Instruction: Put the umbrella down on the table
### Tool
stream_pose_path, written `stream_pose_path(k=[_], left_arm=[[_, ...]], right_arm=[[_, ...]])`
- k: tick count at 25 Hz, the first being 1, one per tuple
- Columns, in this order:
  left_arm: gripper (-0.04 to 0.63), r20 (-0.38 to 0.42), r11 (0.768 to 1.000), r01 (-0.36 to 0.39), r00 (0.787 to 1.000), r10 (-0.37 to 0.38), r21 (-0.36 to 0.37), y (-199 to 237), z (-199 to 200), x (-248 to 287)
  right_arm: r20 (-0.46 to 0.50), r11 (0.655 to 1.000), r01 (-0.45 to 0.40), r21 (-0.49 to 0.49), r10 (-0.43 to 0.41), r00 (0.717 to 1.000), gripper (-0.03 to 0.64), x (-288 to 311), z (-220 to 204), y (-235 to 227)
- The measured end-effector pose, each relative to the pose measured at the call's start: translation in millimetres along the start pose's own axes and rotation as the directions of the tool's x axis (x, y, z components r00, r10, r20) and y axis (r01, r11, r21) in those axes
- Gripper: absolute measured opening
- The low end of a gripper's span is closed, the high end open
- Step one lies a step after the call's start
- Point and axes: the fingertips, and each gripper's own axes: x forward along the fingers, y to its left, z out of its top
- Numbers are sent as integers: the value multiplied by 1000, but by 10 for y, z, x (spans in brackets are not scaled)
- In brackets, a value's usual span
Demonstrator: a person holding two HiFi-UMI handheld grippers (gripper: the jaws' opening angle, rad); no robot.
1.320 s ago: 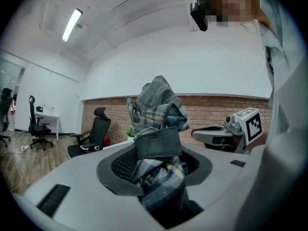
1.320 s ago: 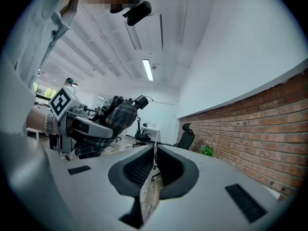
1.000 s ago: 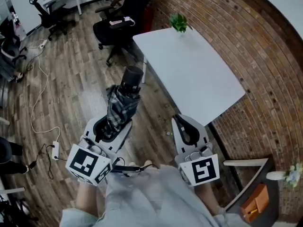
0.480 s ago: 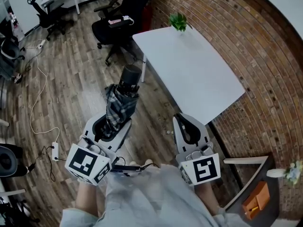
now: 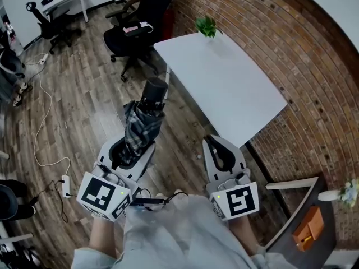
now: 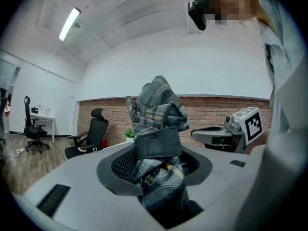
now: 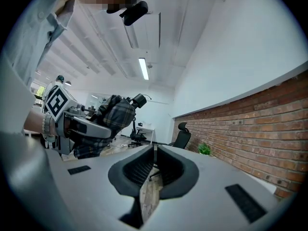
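A folded grey plaid umbrella (image 5: 145, 122) with a black handle end (image 5: 155, 90) stands up out of my left gripper (image 5: 130, 148), whose jaws are shut on its lower part. In the left gripper view the umbrella (image 6: 156, 143) fills the gap between the pads. My right gripper (image 5: 220, 153) is shut with nothing in it, held beside the near corner of the white table (image 5: 224, 86). The right gripper view shows its jaws (image 7: 153, 171) almost touching and the umbrella (image 7: 110, 117) off to the left. Both grippers hover over the wooden floor, short of the table.
A small green plant (image 5: 206, 26) stands at the table's far end. A black office chair (image 5: 140, 21) is beyond the table's far left corner. A brick wall (image 5: 303, 66) runs along the right. A white cable (image 5: 42, 116) and power strip lie on the floor at left.
The table and the room have slid slightly toward me and leftward in the head view as I moved forward a little. Both grippers keep their pose and the umbrella stays held.
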Motion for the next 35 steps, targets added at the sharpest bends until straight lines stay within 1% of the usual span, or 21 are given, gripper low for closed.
stream_pose_path(k=[5, 9, 17, 27, 35], left_arm=[[216, 4, 1000, 27, 1000, -27, 14, 12, 3, -40], [216, 12, 999, 39, 999, -39, 3, 58, 23, -31], [216, 27, 999, 47, 999, -47, -3, 165, 64, 287], [216, 22, 1000, 26, 999, -26, 11, 585, 170, 1136], [216, 25, 1000, 5, 1000, -6, 9, 923, 300, 2103]], right_arm=[[-6, 1000, 28, 1, -28, 1000, 51, -55, -32, 72], [-15, 999, 50, -3, -50, 999, 51, -66, -28, 59], [-18, 997, 72, -18, -72, 997, 51, 103, -61, -262], [-1, 999, 37, -15, -37, 999, 51, 889, -123, -904], [-6, 1000, 10, 0, -10, 1000, 51, 1594, -227, -1677]])
